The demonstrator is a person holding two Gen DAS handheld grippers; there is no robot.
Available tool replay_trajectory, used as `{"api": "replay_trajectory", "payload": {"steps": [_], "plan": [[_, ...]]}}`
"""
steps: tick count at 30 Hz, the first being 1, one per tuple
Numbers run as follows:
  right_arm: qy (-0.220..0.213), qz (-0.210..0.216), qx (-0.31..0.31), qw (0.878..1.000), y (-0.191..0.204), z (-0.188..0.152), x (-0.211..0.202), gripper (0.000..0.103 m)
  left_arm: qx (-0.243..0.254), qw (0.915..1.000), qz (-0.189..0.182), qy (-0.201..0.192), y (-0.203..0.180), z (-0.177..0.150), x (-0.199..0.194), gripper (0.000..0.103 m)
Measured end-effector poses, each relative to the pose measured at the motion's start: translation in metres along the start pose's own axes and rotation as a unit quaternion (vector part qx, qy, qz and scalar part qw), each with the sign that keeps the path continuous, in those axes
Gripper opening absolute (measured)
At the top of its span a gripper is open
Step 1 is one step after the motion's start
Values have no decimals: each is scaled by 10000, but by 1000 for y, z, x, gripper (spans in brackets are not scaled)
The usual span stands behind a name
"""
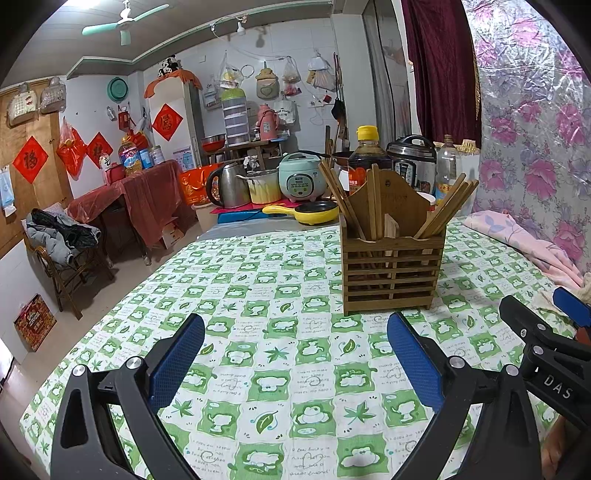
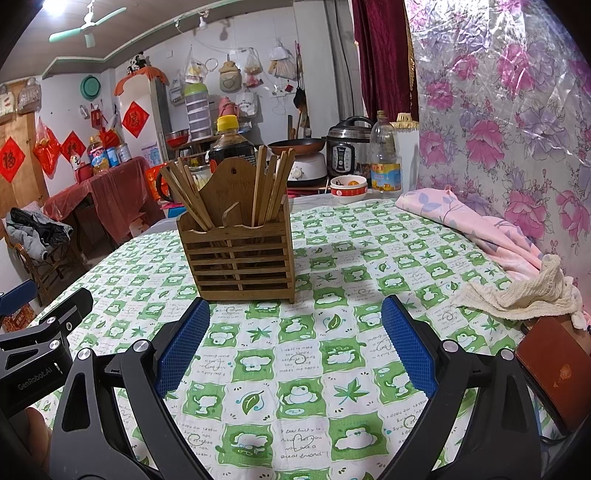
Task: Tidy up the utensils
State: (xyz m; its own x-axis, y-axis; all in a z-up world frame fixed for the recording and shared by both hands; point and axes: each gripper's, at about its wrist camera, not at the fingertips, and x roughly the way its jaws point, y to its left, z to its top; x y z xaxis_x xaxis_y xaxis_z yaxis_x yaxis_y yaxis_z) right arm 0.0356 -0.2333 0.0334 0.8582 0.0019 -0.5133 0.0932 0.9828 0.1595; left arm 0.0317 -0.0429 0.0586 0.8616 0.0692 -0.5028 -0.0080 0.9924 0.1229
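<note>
Room as I see it from my feed: white tiled back wall (image 1: 295, 55) hung with plastic bags; pale green ceiling fan (image 1: 125, 20) beside a bright ceiling lamp; dark red velvet curtain (image 1: 439, 66); pink floral plastic-covered wall panel (image 2: 517, 110); red-draped side table (image 1: 129, 195); wooden chair heaped with grey clothing (image 1: 62, 236); red diamond paper decorations (image 1: 30, 158).

A lived-in home kitchen: ahead of the gripper, past the table (image 1: 258, 332) with its green patterned cloth, stand a rice cooker (image 1: 298, 180), kettle (image 1: 229, 184) and pressure cooker (image 2: 347, 147); red paper charms (image 1: 167, 122) hang on the far wall.
</note>
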Motion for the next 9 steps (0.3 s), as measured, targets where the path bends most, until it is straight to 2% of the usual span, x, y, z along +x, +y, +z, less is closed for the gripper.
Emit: {"api": "replay_trajectory", "payload": {"steps": [9], "plan": [[1, -2, -2, 10000, 0, -1, 0, 91, -62, 9999, 87, -17, 6, -1, 0, 97]]}}
